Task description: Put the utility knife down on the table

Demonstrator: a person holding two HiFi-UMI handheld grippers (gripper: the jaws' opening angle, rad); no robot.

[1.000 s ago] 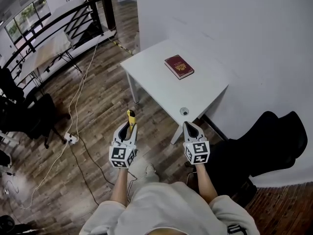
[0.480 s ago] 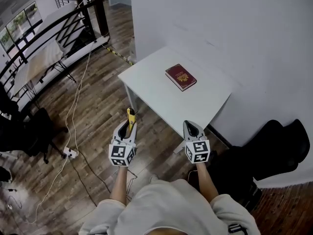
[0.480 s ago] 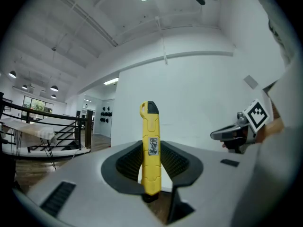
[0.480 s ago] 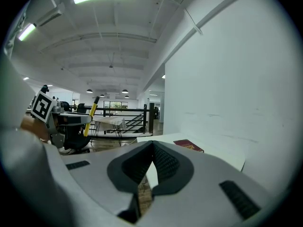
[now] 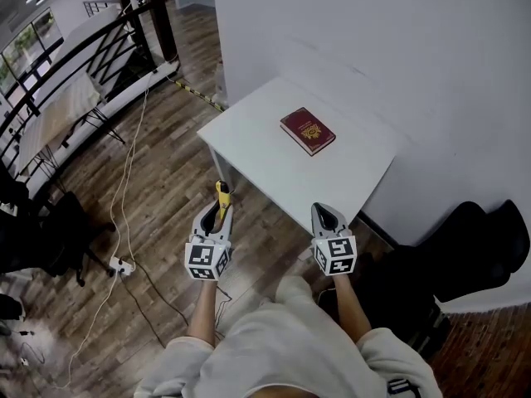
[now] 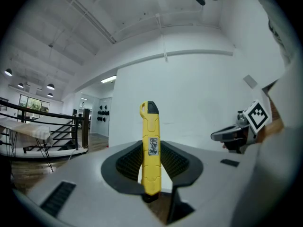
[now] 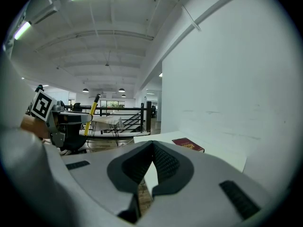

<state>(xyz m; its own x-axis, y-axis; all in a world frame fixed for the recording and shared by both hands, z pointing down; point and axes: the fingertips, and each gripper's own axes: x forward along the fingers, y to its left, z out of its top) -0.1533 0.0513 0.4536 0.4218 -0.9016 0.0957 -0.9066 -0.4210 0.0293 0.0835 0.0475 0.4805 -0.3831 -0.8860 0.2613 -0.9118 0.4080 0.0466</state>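
Note:
My left gripper (image 5: pixel 220 209) is shut on a yellow utility knife (image 5: pixel 221 195), whose tip sticks out past the jaws over the wooden floor. In the left gripper view the knife (image 6: pixel 150 150) stands upright between the ribbed pads (image 6: pixel 129 162). It also shows in the right gripper view as a yellow knife (image 7: pixel 93 106) at the left. The white table (image 5: pixel 274 168) stands just ahead of both grippers, and a red book (image 5: pixel 307 131) lies on it. My right gripper (image 5: pixel 323 211) hovers by the table's near corner, shut and holding nothing, jaw tips meeting (image 7: pixel 152 144).
A white wall (image 5: pixel 373 40) runs behind the table. A black chair (image 5: pixel 465 247) stands to the right. Cables (image 5: pixel 124 181) and a power strip (image 5: pixel 122 265) lie on the wood floor at the left, near dark chairs (image 5: pixel 37 230) and a black railing (image 5: pixel 83 48).
Both grippers have come closer to the table, which now sits nearer in the head view. The knife stays held the same way in the left gripper.

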